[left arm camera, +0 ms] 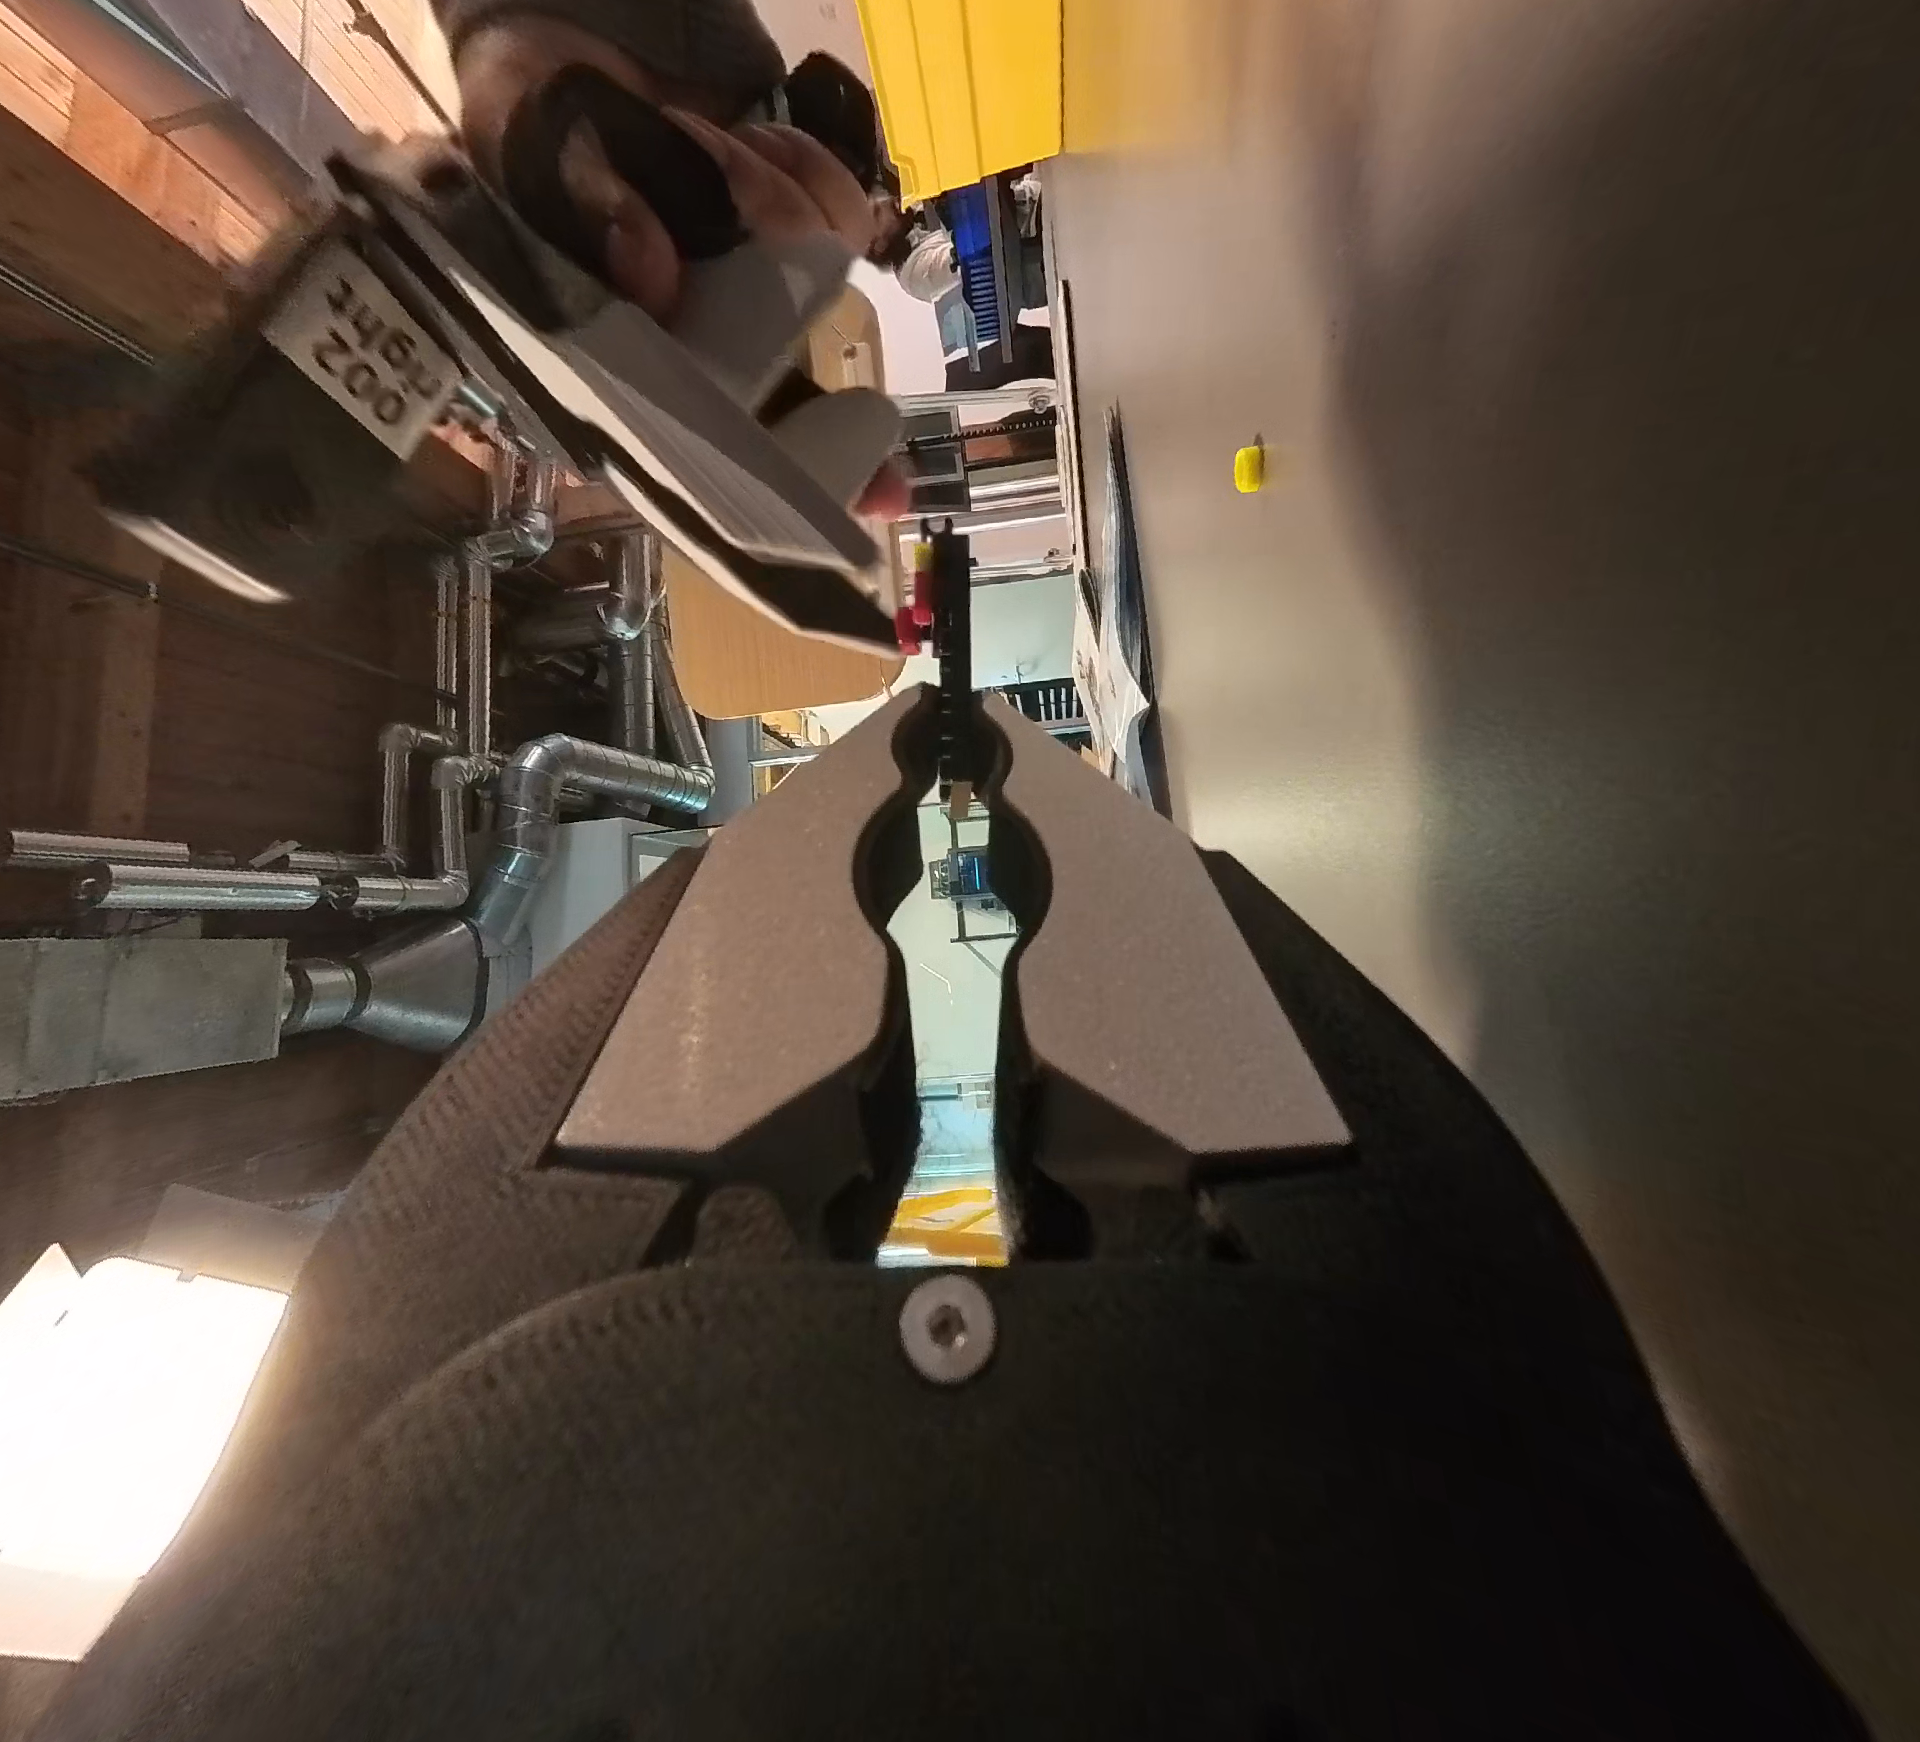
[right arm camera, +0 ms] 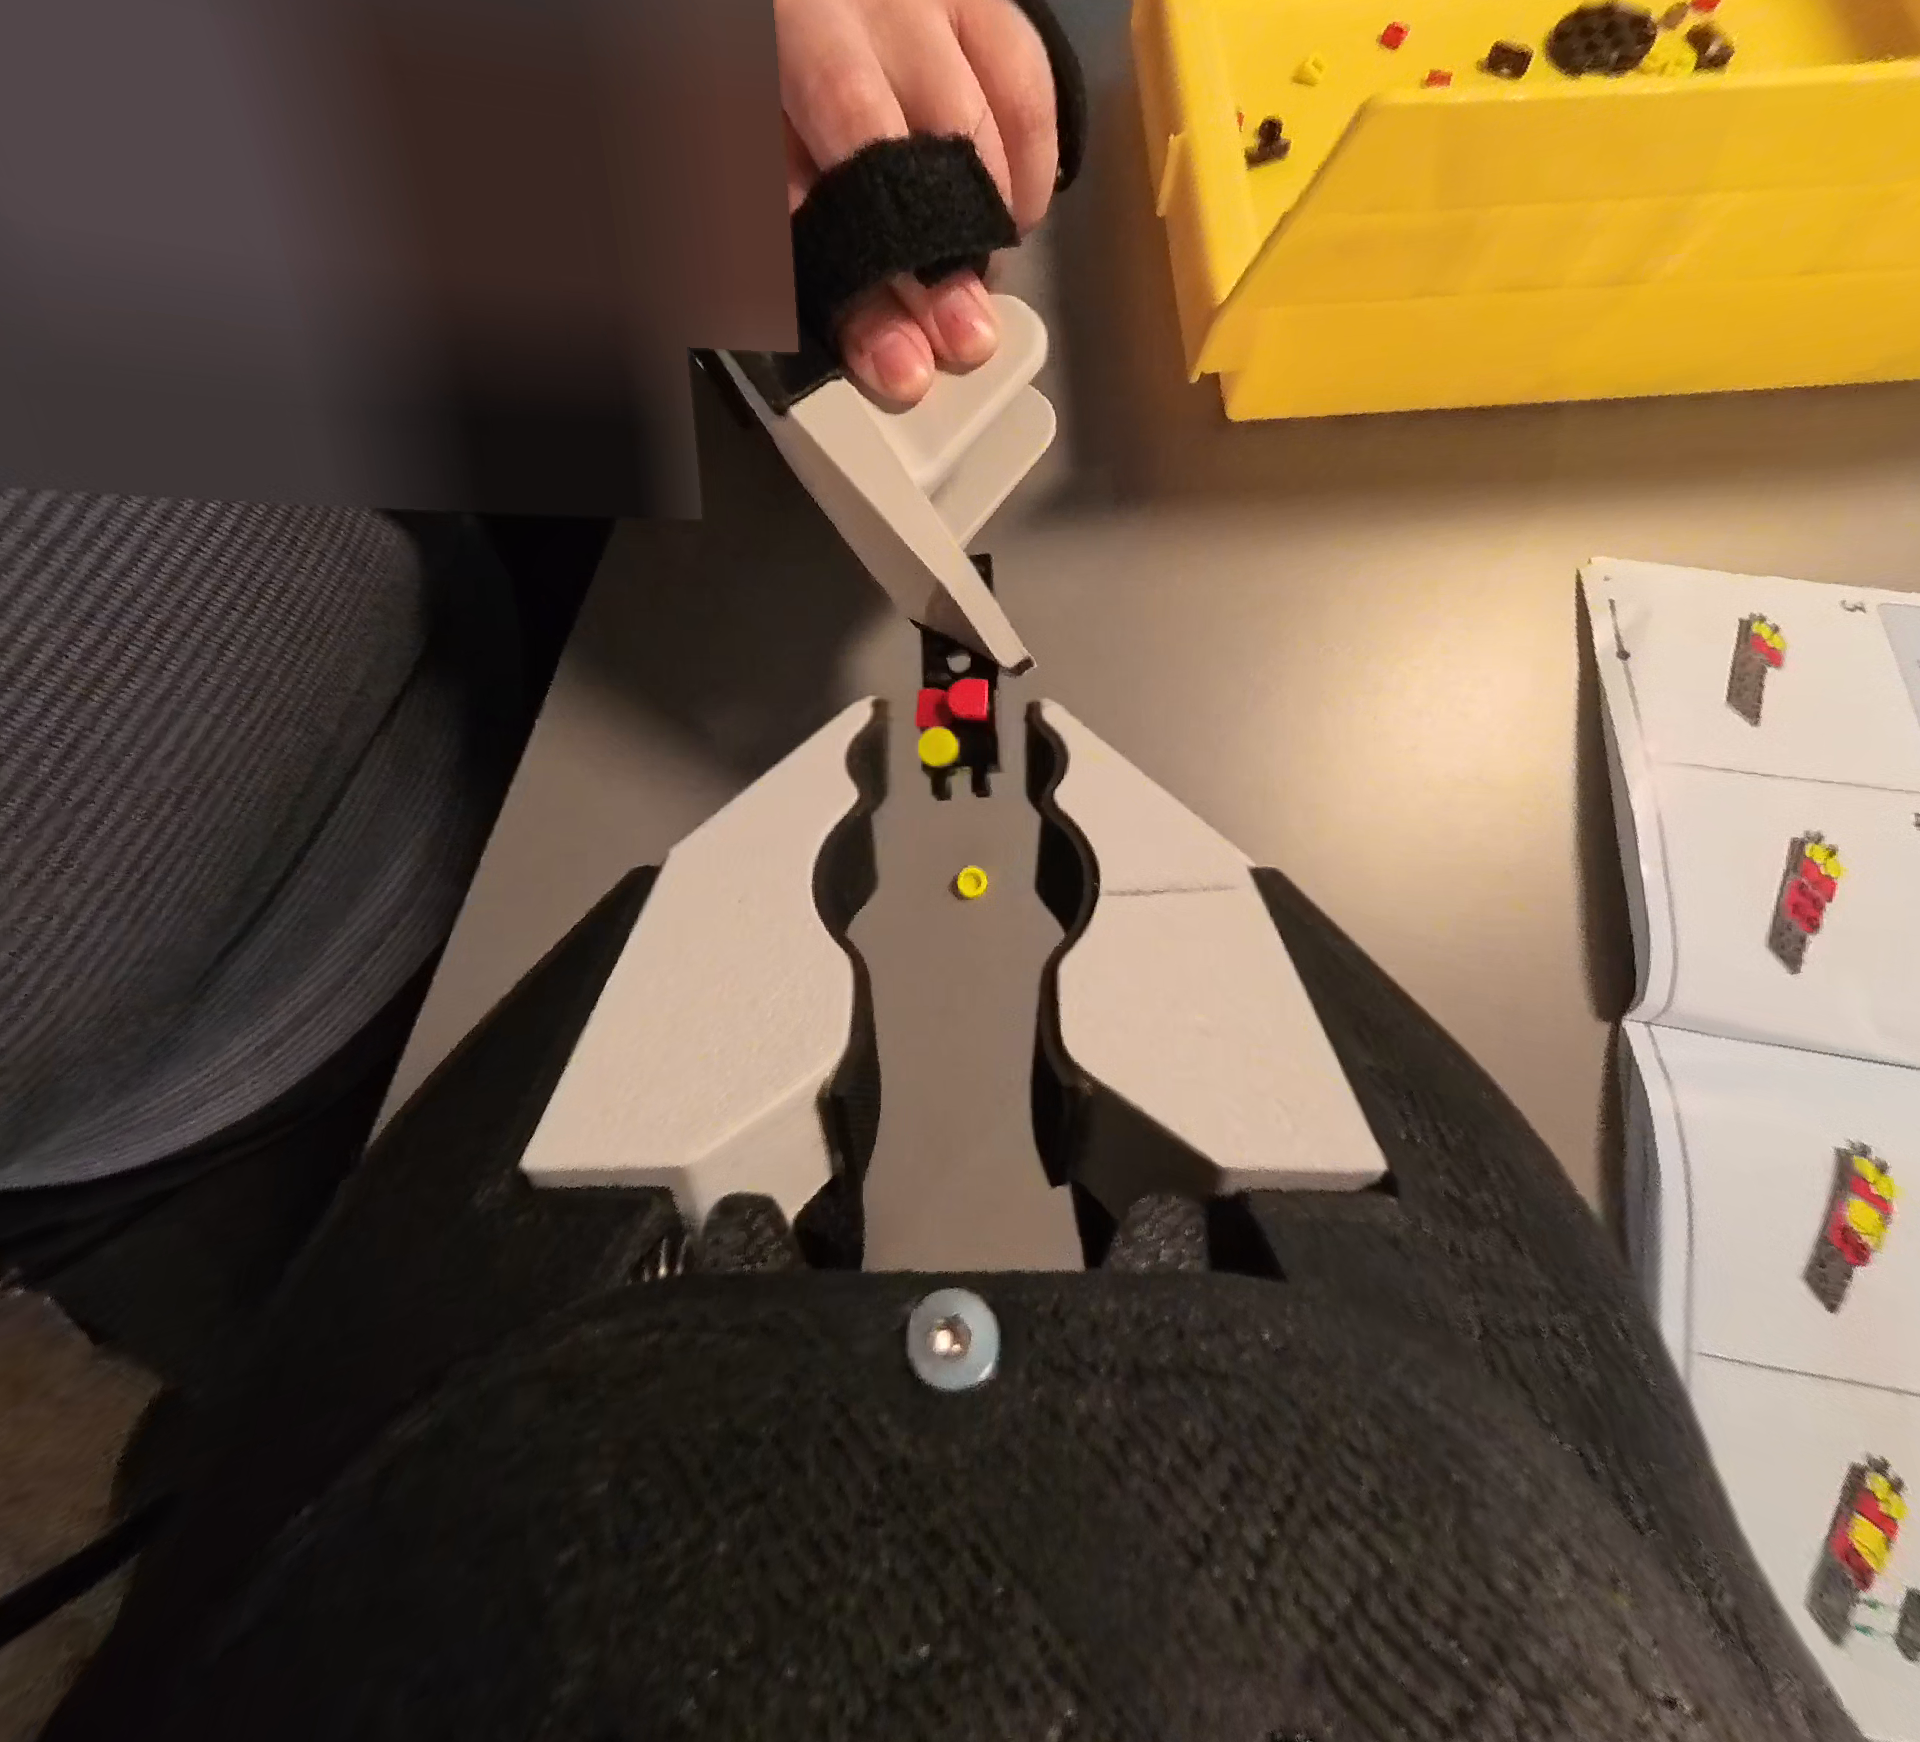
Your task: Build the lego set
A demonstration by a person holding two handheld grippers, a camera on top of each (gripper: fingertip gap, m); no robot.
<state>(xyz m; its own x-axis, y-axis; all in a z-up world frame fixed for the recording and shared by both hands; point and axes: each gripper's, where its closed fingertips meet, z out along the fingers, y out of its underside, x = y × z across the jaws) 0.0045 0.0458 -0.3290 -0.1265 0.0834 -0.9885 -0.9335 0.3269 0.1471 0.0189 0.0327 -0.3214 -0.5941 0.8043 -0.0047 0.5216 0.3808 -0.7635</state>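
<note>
My left gripper (left arm camera: 954,726) is shut on one end of a narrow black lego plate (left arm camera: 948,612) and holds it in the air above the grey table. Red pieces (left arm camera: 909,627) and a yellow round piece (left arm camera: 922,560) sit on the plate. In the right wrist view the plate (right arm camera: 956,783) carries the red pieces (right arm camera: 964,700) and the yellow stud (right arm camera: 937,747), with the left gripper (right arm camera: 977,643) gripping its far end. My right gripper (right arm camera: 956,710) is open, its fingertips either side of the plate's near end, apart from it. It also shows in the left wrist view (left arm camera: 878,627), its tips at the red pieces.
A small yellow round piece (right arm camera: 970,882) lies on the table (right arm camera: 1299,653) below the plate; it also shows in the left wrist view (left arm camera: 1247,468). A yellow bin (right arm camera: 1558,258) with several loose pieces stands at the far right. An instruction booklet (right arm camera: 1766,1017) lies at the right edge.
</note>
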